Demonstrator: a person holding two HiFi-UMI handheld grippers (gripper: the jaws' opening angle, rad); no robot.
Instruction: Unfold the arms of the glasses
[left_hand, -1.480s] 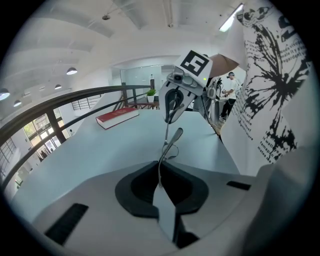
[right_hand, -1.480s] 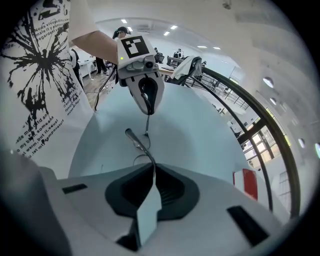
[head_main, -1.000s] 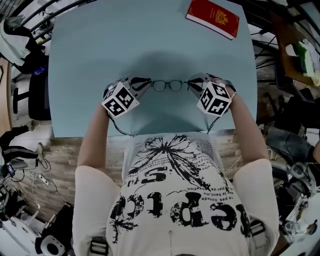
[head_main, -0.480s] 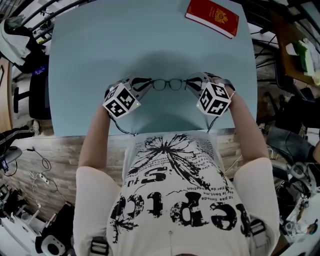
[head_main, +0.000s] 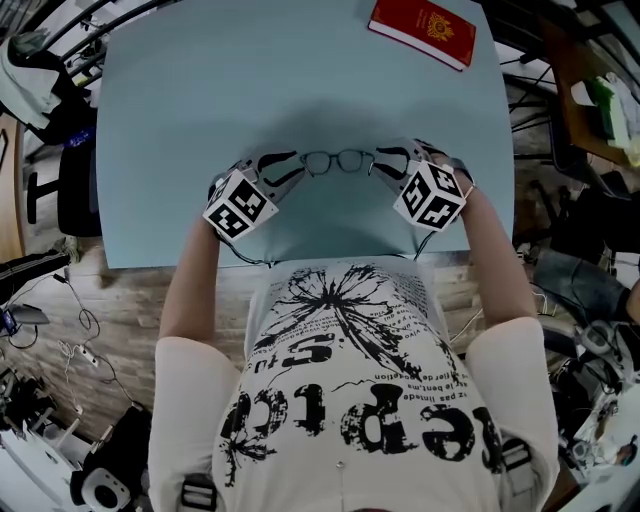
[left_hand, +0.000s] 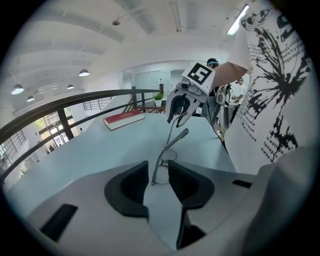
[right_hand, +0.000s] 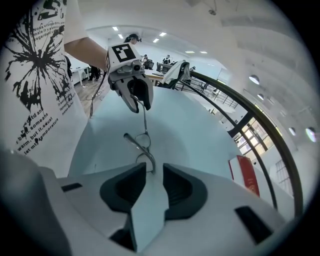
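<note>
Thin dark-rimmed glasses (head_main: 335, 162) sit between my two grippers over the pale blue table (head_main: 190, 110). My left gripper (head_main: 277, 172) has the frame's left end (left_hand: 156, 172) between its pads; the thin rim lies by one pad and the pads stand apart. The jaws of my right gripper (head_main: 384, 166) have just been opening. The frame's right end (right_hand: 149, 162) now sits in the gap with neither pad pressing on it. One arm (left_hand: 178, 136) sticks out from the frame towards the person.
A red book (head_main: 422, 32) lies at the table's far right corner. The table's near edge runs just below both grippers, against the person's shirt (head_main: 340, 320). Chairs, cables and clutter ring the table on the floor.
The right gripper's jaws have spread apart and let go of the frame's end. Both grippers and the glasses have edged slightly away from the person.
</note>
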